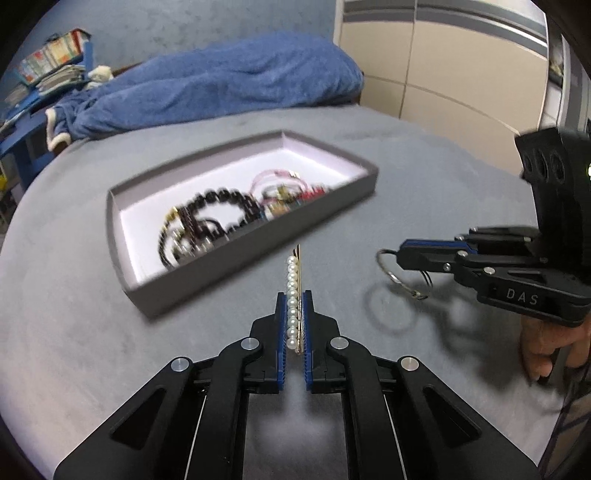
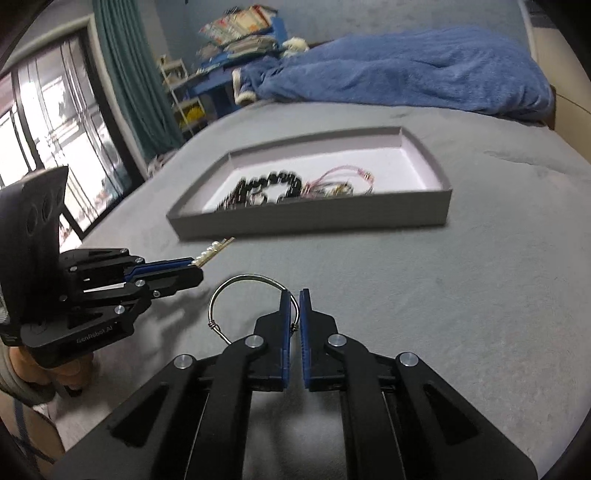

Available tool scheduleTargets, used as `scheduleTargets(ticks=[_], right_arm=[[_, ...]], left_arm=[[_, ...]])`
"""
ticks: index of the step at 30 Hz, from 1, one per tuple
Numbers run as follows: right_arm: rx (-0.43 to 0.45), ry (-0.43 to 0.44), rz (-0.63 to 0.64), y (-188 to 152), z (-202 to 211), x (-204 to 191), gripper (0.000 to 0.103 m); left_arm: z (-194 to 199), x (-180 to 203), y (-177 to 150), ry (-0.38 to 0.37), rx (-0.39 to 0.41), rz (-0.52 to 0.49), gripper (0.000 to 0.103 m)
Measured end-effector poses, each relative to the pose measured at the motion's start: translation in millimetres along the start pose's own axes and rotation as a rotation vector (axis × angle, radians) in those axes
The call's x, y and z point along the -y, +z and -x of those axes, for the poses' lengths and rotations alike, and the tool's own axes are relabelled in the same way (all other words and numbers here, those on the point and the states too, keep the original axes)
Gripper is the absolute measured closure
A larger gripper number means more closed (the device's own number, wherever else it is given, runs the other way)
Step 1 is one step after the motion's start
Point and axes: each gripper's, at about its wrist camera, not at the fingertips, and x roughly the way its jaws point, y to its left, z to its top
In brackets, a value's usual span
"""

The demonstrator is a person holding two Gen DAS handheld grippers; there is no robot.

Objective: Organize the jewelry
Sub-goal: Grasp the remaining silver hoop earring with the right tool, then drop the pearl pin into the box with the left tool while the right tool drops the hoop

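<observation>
My left gripper (image 1: 294,297) is shut on a pearl hair clip (image 1: 293,280), a row of white pearls on a gold bar that sticks out past the fingertips toward the tray. From the right wrist view the left gripper (image 2: 197,271) holds the pearl hair clip (image 2: 214,251) just above the bed. My right gripper (image 2: 294,295) is shut on a silver wire bangle (image 2: 236,286), whose loop hangs to its left. In the left wrist view the right gripper (image 1: 400,256) carries the silver bangle (image 1: 389,273) above its shadow. A grey tray (image 1: 258,236) with a white floor holds a black bead bracelet (image 1: 218,206) and pink cords (image 1: 280,181).
Everything rests on a grey bed cover (image 2: 443,295). A blue blanket (image 1: 221,85) is heaped at the far side. A blue shelf with books (image 2: 240,33) and a window with a green curtain (image 2: 125,74) stand beyond. A hand (image 1: 546,350) grips the right tool.
</observation>
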Motion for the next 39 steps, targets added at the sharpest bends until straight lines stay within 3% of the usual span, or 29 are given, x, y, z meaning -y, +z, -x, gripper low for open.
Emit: scheduleTargets(ticks=[10,20,31,39], right_arm=[[0.094,-0.009,-0.010,55.9,1.7,7.3,0.098],[0.112,-0.024,-0.024,112.6,-27.7,7.4,0.098],[0.004,-0.093,0.019,112.3,-79.0,3.4,0.098],[-0.053,-0.117,0.011,103.1,-94.3,12.9,0.098]], left_arm=[[12.0,-24.4,44.2,0.010,0.118,0.085,0.095],[-1.9,-47.7,69.2,0.035,0.154,0.167,0.095],[-36.8,-64.3,62.1,0.088,0.093,0.203,0.095],[-52.7,-63.9,52.5,0.100,0.040,0.190,0.095]])
